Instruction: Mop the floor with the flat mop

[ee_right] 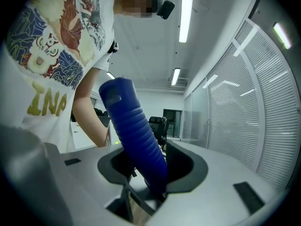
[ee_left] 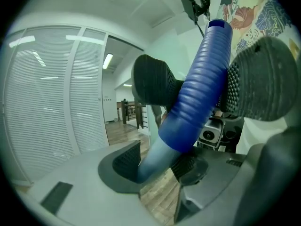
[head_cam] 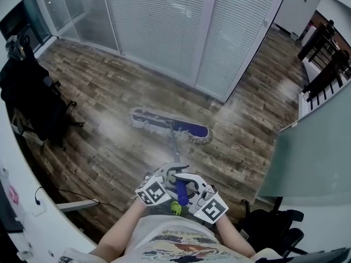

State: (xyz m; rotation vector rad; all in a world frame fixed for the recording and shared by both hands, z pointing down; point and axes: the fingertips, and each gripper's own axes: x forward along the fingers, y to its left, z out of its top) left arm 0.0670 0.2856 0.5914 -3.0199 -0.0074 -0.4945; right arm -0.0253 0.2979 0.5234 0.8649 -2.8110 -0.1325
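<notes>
In the head view the flat mop's blue head [head_cam: 170, 126] lies flat on the wooden floor ahead of me. Its grey pole [head_cam: 174, 147] runs back to a blue ribbed grip [head_cam: 181, 190] in front of my body. My left gripper [head_cam: 164, 178] and right gripper [head_cam: 193, 189] meet on that grip from either side. The left gripper view shows the left gripper [ee_left: 157, 166] shut on the pole just below the blue grip [ee_left: 202, 84]. The other gripper's black pads [ee_left: 150, 81] clamp the grip higher up. In the right gripper view the right gripper [ee_right: 150, 166] is shut on the blue grip [ee_right: 136, 131].
A glass partition with white blinds [head_cam: 164, 26] stands beyond the mop. A black office chair [head_cam: 33, 103] stands at the left, and a cable [head_cam: 60, 193] lies on the floor near it. A grey-green panel [head_cam: 312, 152] and a dark chair [head_cam: 269, 229] are at the right.
</notes>
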